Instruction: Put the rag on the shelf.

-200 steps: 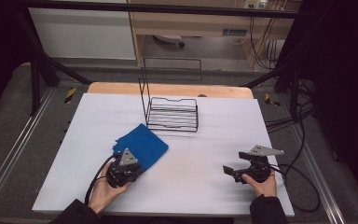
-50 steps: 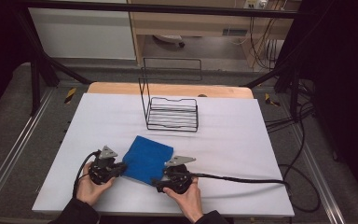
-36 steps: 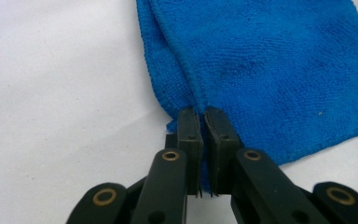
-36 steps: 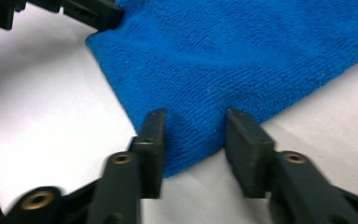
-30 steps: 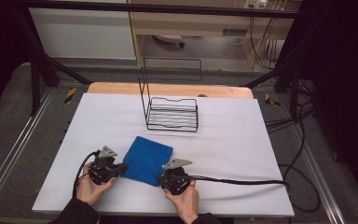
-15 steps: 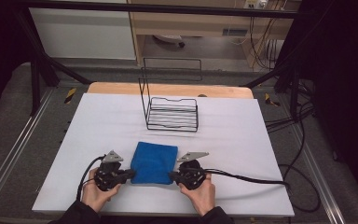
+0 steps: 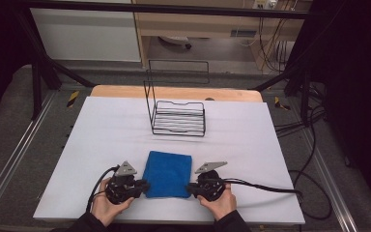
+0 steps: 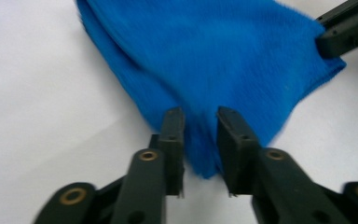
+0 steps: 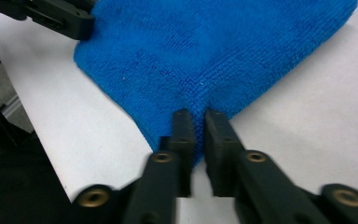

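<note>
**Blue cloth lay flat near the front edge, a gripper at each near corner**

The blue cloth [image 7: 168, 173] lay folded on the white table [image 7: 101, 130], close to its front edge and about midway along it. The left gripper [image 7: 142, 185] sat at the cloth's near left corner, the right gripper [image 7: 191, 187] at its near right corner. Both pairs of jaws had just been opening. In the left gripper view a clear gap showed, the corner loose between the pads. In the right gripper view the gap was narrow, the corner still between the jaws. A wire rack [image 7: 178, 117] stood toward the back edge, well apart.
</note>
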The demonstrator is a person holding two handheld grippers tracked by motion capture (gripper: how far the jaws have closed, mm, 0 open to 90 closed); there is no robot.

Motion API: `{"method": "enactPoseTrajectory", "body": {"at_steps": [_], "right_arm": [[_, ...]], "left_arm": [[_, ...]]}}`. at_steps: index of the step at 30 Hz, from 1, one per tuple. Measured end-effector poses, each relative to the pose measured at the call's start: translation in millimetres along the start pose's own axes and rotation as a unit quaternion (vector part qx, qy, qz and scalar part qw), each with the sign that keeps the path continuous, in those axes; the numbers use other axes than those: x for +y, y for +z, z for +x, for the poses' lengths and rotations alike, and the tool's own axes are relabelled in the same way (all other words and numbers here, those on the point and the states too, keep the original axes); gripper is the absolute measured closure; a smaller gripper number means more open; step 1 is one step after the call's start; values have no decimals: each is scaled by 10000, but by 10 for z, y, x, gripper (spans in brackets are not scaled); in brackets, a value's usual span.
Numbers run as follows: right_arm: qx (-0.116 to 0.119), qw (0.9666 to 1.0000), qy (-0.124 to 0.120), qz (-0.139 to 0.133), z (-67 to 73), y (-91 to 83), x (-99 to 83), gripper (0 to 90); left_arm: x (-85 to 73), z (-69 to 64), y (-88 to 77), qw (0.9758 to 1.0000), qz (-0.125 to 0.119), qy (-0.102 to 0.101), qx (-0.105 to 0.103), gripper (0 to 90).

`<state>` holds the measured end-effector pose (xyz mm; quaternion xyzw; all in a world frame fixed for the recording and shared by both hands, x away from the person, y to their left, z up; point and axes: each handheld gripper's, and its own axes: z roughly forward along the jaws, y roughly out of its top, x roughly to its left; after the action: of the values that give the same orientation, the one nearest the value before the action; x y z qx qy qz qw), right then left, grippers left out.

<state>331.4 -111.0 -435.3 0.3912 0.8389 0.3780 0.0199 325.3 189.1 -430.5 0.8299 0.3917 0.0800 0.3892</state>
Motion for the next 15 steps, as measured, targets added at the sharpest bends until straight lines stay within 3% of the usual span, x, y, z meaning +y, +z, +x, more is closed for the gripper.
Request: {"method": "enactPoseTrajectory", "body": {"at_steps": [1,2,4,5,6,10,12,15], "right_arm": [[6,9999,-69,-99,-16,-17,2,710],[33,9993,-121,-347,-47,-63,17,572],[23,9988,-162,-471,-68,-85,29,540],[10,9977,-221,-637,-110,-131,65,421],[10,9977,-221,-637,-110,-131,65,421],[-119,9947,-393,-944,-232,-194,137,226],[-172,9946,-384,-951,-345,-216,174,138],[-199,9947,-348,-951,-416,-232,185,116]], "left_arm": [[4,19,-34,10000,-70,23,11,642],[10,39,-65,9999,-112,57,44,538],[29,87,-108,9996,-207,131,102,494],[45,117,-122,9996,-226,146,131,415],[66,149,-131,9995,-226,142,136,415],[165,264,-150,9993,-331,60,180,270],[217,306,-148,9991,-349,25,220,178],[282,351,-142,9987,-402,84,308,146]]}}
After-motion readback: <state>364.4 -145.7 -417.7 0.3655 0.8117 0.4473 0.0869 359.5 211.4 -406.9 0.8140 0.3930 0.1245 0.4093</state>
